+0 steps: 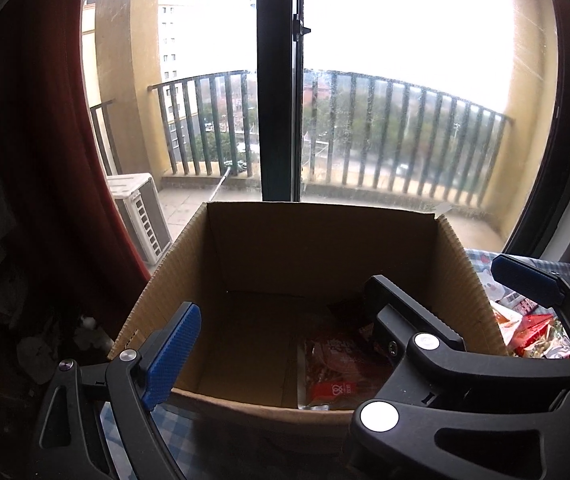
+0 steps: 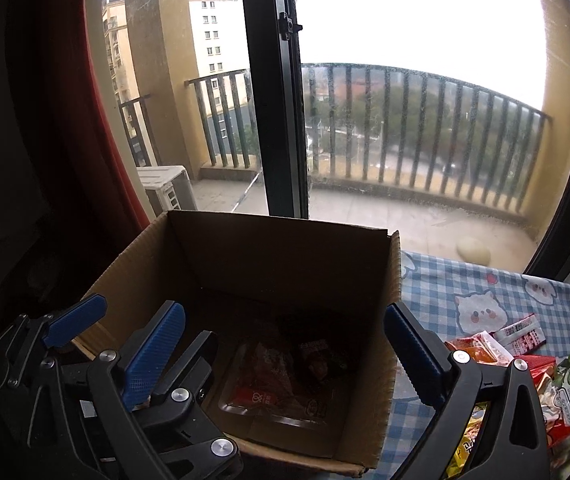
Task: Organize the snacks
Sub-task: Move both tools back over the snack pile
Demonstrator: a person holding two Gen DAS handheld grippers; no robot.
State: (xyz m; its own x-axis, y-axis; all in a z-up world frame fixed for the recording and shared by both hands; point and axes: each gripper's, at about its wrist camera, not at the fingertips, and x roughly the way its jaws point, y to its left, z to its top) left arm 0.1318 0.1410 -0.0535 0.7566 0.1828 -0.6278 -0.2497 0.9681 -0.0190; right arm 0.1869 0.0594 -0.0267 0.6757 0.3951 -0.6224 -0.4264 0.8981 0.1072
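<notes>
An open cardboard box (image 1: 325, 216) (image 2: 277, 228) stands on the table by the window. On its floor lie a red snack packet (image 1: 337, 372) (image 2: 265, 380) and a darker packet (image 2: 321, 360). More snack packets (image 2: 525, 360) (image 1: 533, 332) are piled on the cloth to the right of the box. My left gripper (image 1: 285, 300) hangs open over the box's near edge, nothing between its blue pads (image 1: 173, 356). My right gripper (image 2: 285, 312) is open just as wide beside it, also empty. The two grippers overlap: a left-gripper finger (image 2: 73, 320) shows at the left of the right wrist view.
A blue checked tablecloth (image 2: 465, 292) with cartoon animals covers the table right of the box. A dark red curtain (image 1: 65, 140) hangs at the left. Behind the box is a window with a dark centre frame (image 1: 277, 80). Dim clutter (image 1: 45, 340) lies low at the left.
</notes>
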